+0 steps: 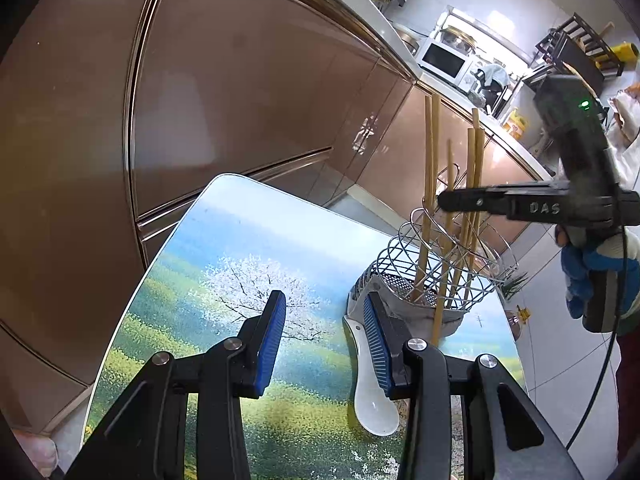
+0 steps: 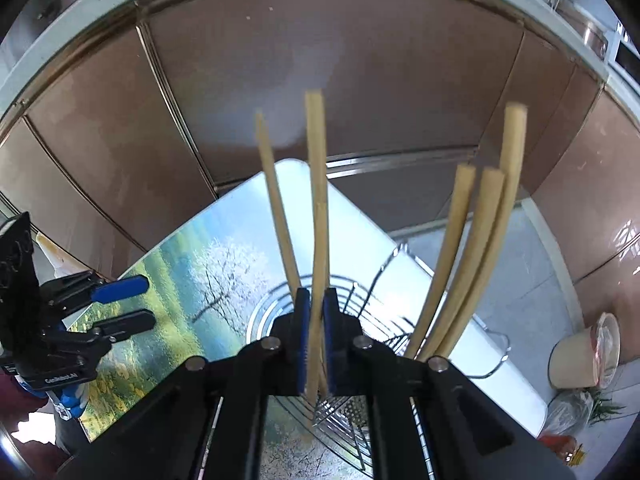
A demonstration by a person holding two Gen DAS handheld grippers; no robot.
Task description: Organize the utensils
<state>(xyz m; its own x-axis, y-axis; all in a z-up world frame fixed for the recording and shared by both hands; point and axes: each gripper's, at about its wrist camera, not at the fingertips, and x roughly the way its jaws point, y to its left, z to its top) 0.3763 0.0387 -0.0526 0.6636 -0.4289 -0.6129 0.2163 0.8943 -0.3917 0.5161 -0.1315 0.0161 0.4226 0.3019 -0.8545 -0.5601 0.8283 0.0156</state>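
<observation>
Left wrist view. Left gripper [image 1: 325,344]: lower centre, jaws partly apart and empty, over the printed table [image 1: 224,240]. White spoon [image 1: 370,384]: flat on the table, just beside the right-hand pad. Wire holder [image 1: 444,268]: right of centre, with chopsticks [image 1: 430,184] standing in it.

Right wrist view. Right gripper [image 2: 316,344]: bottom centre, jaws narrow, clamped on one chopstick [image 2: 318,216] above the holder. Step in hand, judged: seating this chopstick. Next: lower it, release; spoon remains.

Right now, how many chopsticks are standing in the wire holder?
5. Two stand at the left of the wire holder, the taller pinched in the right tongs; three lean together on the right. Shorter ones may be hidden.
</observation>
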